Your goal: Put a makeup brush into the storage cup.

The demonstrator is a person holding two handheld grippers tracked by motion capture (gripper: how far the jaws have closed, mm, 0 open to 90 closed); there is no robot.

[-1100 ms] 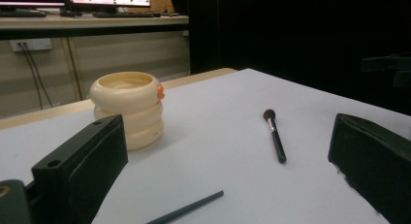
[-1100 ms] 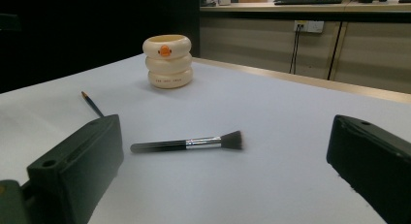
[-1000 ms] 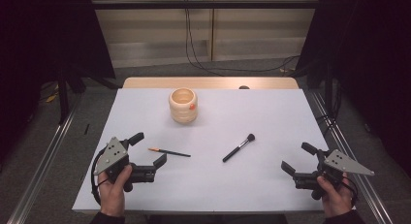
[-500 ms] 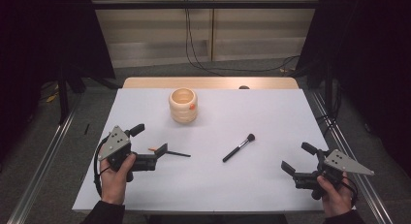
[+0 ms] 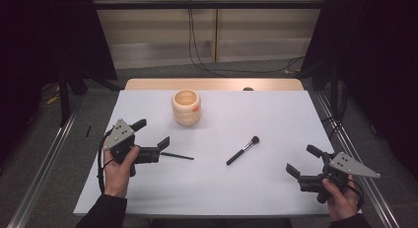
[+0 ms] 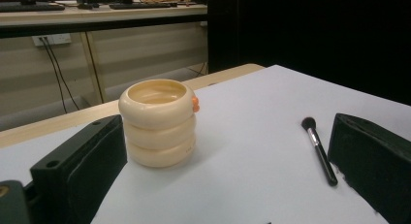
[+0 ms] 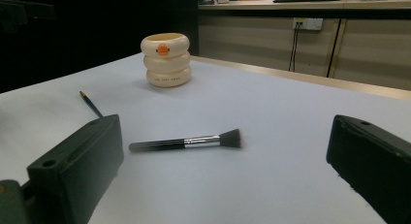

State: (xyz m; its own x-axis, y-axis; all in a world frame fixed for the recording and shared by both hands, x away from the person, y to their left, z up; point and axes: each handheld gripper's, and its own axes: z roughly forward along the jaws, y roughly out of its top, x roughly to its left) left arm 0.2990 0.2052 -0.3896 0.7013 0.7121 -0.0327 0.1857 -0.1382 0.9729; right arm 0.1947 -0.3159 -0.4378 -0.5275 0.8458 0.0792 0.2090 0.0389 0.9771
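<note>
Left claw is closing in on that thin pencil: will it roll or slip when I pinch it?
Probably. The pencil is slim and lies flat on the smooth white table, so a nudge may roll it. It looks light and stiff, so it should lift without bending. The open left claw sits at its end; an off-centre pinch may make it pivot.

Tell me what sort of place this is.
Probably a lab or recording workspace: a white-covered table between black curtains, a bare wall with a power socket and trailing cables, and monitors on a desk behind.
</note>
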